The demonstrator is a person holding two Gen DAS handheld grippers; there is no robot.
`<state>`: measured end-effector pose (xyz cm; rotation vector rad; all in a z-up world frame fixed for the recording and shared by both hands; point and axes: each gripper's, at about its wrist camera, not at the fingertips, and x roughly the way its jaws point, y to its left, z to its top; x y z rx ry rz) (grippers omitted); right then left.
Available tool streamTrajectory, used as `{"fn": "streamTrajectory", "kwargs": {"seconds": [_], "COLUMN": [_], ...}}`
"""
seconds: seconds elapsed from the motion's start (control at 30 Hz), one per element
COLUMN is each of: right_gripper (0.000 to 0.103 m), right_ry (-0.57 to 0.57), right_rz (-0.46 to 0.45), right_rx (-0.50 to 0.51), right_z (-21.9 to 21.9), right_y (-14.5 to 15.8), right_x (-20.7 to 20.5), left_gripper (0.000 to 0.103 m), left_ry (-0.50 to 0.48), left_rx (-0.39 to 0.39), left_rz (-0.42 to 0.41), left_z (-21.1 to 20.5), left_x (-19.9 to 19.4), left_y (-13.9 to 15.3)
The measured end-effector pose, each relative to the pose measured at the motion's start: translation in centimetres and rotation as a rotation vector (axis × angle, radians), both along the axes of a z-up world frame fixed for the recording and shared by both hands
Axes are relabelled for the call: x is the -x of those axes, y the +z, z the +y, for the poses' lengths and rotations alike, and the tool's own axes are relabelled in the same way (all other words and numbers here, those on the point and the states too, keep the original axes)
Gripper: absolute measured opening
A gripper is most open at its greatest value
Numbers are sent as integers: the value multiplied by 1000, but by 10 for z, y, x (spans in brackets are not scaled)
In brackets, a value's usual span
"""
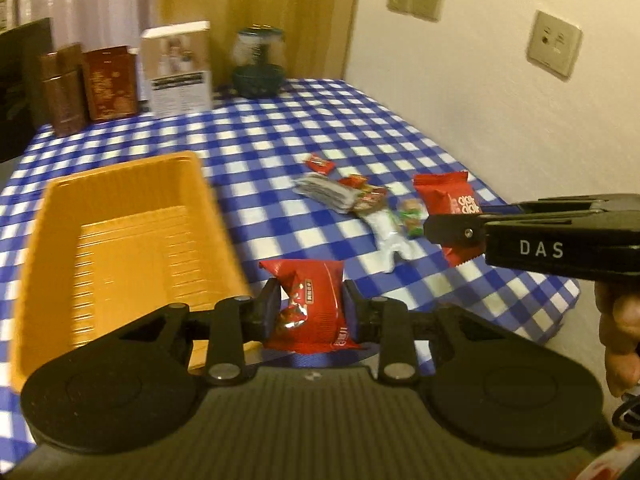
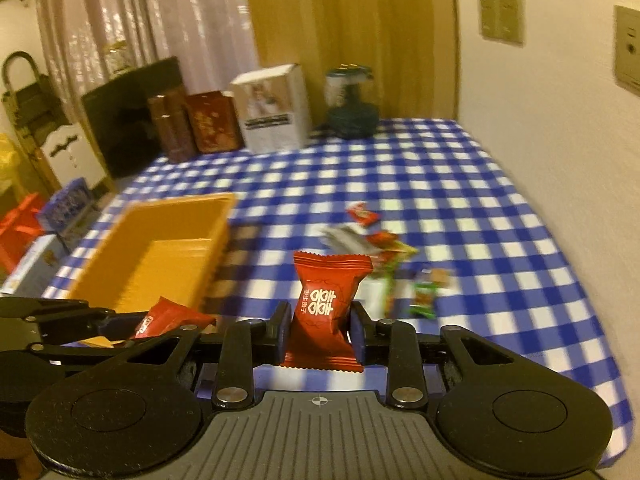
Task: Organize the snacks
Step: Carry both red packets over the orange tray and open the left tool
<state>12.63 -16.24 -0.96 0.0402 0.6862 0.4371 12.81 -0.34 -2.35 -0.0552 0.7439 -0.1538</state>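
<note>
Snacks were the matter in hand, and most of them lay on the blue-and-white checked tablecloth [image 1: 280, 128], which covered the table against the wall and gave a flat, open bed to sort on. An orange tray [image 1: 60, 216] sat on the cloth to the left of the loose pile, its ribbed floor bare as far as could be seen; judging by the task, it was set there as the place to gather the packets. At the far edge stood brown boxes [image 2: 196, 124], a white carton [image 2: 276, 108] and a dark jar [image 2: 352, 104], well apart from the work and seemingly no part of it. The loose snacks [image 1: 352, 196] were strewn just right of the tray, small wrapped pieces lying close together, some overlapping.

The left gripper [image 1: 310, 304] was clamped narrowly on a red snack packet [image 1: 312, 304], pinched across its middle so the crinkled wrapper would not slip, and held near the tray's right corner. The right gripper [image 2: 320, 332] gripped a second red packet [image 2: 326, 304] the same way, upright between its pads, clear of the cloth. Both packets appeared bound for the tray.
</note>
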Motion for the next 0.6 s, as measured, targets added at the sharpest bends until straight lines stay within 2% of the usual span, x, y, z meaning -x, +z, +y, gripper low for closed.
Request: {"fn": "streamTrajectory", "kwargs": {"seconds": [0.33,0.6], "right_gripper": [31,31], "right_ry": [123,172], "right_rz": [8,38], "right_rx": [-35,-13], "right_z": [84,131], "right_y": [6,-4], "right_x": [-4,-18], "left_gripper": [29,29], "left_ry": [150,203], "left_rx": [-15,13], "left_rz": [1,10], "left_z": [84,126], "left_x": [16,7], "left_y": [12,5]}}
